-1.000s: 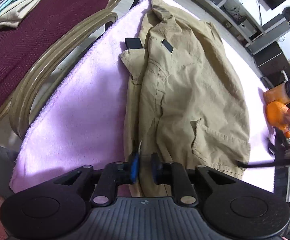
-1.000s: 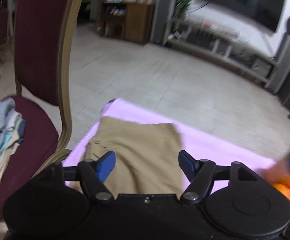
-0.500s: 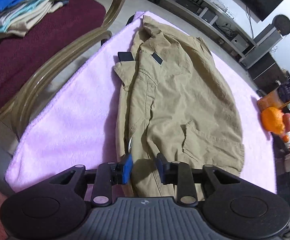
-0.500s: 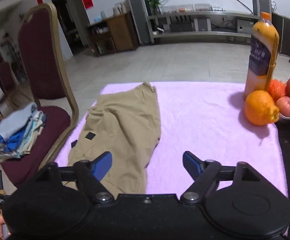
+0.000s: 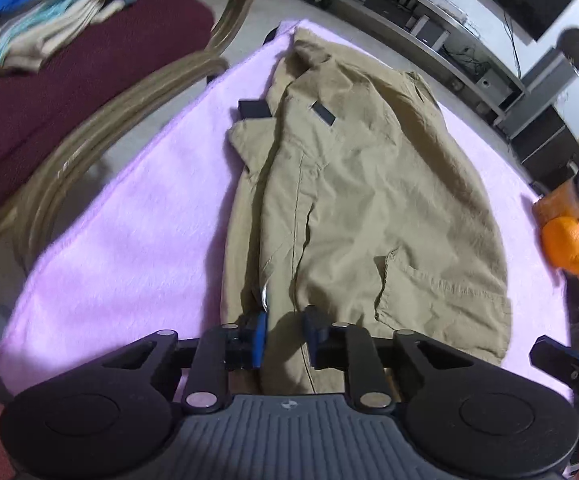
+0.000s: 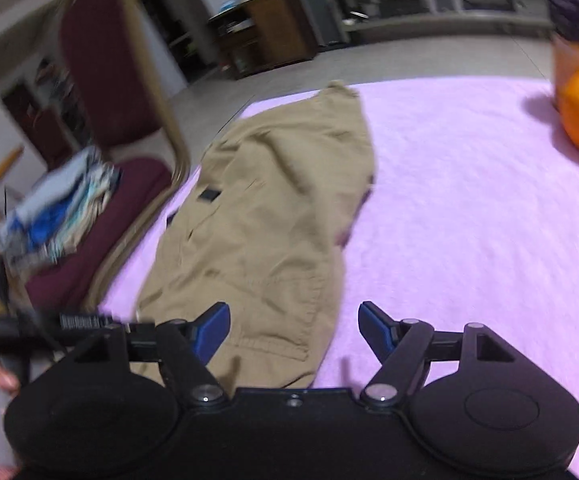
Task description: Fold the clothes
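Khaki trousers [image 5: 369, 208] laid lengthwise, doubled, on pink cloth [image 5: 129, 240]; cross-folds judged outstanding. L gripper [image 5: 283, 330] part-open, nothing held; R gripper [image 6: 293, 330] spread wide, empty.

Home living room: TV [image 5: 529, 4], dining chair [image 6: 101, 64].

The khaki trousers [image 5: 369, 208] lay folded lengthwise on the pink towel [image 5: 137, 232], wrinkled, 1 leg stacked over the other. A cargo pocket [image 5: 441, 292] faced up near my end, and 2 small black tabs [image 5: 323, 113] showed farther along.
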A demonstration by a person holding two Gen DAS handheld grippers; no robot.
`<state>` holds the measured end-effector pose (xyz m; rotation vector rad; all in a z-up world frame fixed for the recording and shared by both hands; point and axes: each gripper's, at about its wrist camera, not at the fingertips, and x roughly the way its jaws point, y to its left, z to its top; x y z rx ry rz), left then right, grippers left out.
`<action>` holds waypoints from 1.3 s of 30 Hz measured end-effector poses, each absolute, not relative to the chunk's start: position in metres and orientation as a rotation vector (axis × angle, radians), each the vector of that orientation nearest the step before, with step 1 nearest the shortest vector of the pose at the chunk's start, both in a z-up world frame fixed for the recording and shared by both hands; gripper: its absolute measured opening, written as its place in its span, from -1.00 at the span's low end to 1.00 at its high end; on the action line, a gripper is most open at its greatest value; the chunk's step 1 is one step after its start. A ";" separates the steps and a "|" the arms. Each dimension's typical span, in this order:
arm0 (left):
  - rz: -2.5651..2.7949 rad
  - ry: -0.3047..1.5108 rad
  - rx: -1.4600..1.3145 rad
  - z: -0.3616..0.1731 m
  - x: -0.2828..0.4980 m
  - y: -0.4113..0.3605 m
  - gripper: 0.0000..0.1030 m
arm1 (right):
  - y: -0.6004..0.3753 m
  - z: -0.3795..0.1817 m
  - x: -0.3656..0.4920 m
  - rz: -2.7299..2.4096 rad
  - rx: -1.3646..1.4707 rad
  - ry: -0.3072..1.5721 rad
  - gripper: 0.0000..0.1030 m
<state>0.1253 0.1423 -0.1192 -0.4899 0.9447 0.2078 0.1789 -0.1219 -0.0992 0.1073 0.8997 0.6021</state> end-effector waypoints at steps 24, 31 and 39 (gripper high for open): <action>0.435 0.988 -0.301 -0.116 0.098 0.130 -0.90 | -0.134 -0.113 0.171 0.534 0.056 0.927 0.46; 0.378 0.821 -0.330 -0.088 0.071 0.125 -0.85 | -0.157 -0.106 0.173 0.519 0.174 0.907 0.46; 0.244 0.774 -0.130 -0.088 0.113 0.081 -0.67 | -0.145 -0.114 0.195 0.531 0.312 0.900 -0.66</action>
